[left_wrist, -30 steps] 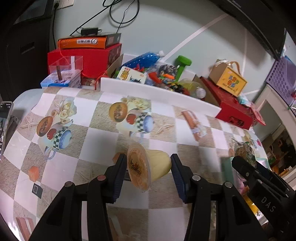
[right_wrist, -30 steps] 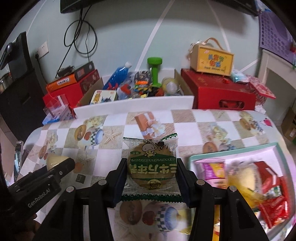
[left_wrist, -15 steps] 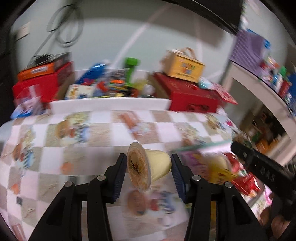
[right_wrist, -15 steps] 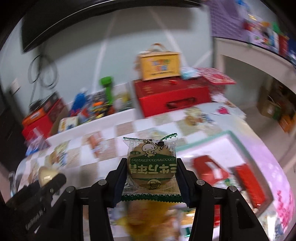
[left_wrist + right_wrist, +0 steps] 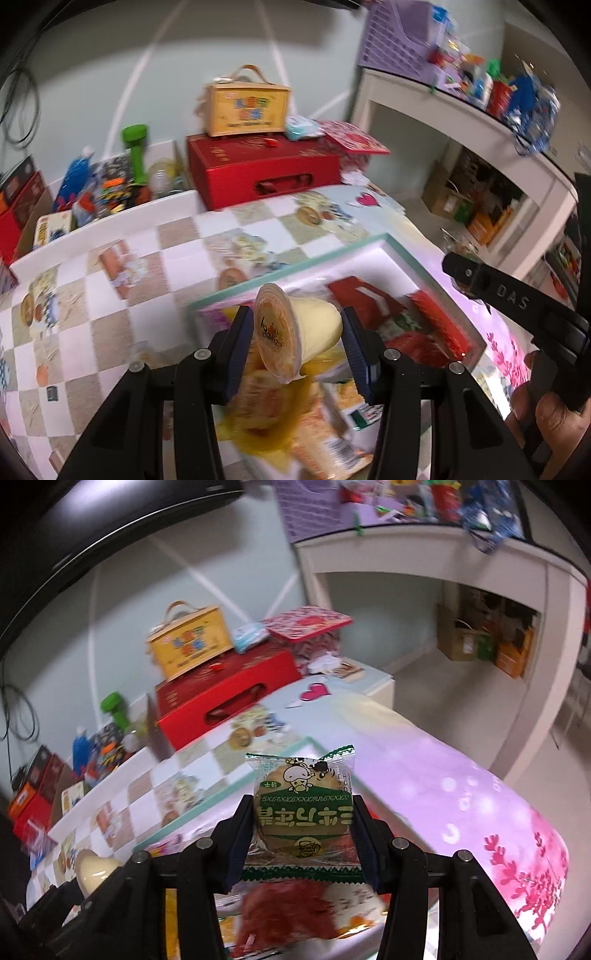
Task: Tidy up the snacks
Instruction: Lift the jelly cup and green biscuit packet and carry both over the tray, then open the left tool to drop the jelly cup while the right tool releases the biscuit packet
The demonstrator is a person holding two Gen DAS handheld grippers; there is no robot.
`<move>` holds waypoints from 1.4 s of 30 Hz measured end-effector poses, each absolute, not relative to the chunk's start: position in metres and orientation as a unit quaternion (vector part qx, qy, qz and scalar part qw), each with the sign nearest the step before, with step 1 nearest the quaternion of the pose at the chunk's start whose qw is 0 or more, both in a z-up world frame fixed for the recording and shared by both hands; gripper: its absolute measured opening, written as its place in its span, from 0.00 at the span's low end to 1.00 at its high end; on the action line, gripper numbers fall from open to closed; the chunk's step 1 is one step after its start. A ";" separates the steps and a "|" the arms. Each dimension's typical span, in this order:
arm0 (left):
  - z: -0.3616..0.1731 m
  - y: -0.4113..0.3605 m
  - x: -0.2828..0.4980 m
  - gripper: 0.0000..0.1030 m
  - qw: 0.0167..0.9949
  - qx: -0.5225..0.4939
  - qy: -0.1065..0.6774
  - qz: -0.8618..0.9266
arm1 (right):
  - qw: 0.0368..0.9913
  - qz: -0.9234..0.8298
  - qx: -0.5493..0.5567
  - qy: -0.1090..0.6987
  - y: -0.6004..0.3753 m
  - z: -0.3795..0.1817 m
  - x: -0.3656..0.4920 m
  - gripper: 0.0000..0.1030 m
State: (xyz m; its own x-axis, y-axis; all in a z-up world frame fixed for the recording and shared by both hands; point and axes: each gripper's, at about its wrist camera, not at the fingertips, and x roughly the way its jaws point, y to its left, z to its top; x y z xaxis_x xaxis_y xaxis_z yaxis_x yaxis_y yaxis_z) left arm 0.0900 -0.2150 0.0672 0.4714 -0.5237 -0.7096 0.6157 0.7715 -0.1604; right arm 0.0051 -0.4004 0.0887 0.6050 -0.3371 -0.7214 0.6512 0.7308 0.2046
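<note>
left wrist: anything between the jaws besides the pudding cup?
No. Only the pudding cup sits sideways in the left gripper, above the snack tray.

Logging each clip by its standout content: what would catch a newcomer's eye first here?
The left gripper, jaws clamped on a pale yellow jelly cup, hangs over the snack-filled tray. The right gripper grips a green-and-white cookie packet, also above the tray. Behind, a red gift box carries a yellow handled box.

A lived-in home room is suggested: a patterned tablecloth [image 5: 177,254] is seen, gift boxes [image 5: 258,173] are stacked at 12 o'clock, and cluttered white shelving [image 5: 461,107] stands at 2 o'clock.
</note>
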 end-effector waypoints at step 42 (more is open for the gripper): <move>0.067 -0.185 0.063 0.88 0.873 0.063 0.427 -0.229 | 0.866 -0.192 0.191 0.421 -0.358 0.066 0.008 0.70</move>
State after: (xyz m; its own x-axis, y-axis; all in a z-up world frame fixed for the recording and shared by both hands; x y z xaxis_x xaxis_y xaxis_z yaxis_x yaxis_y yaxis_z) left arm 0.0631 -0.1851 0.0666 0.5312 -0.3448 -0.7739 0.4530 0.8875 -0.0844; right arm 0.0082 -0.3579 0.0661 0.5711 -0.1722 -0.8026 0.4937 0.8532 0.1683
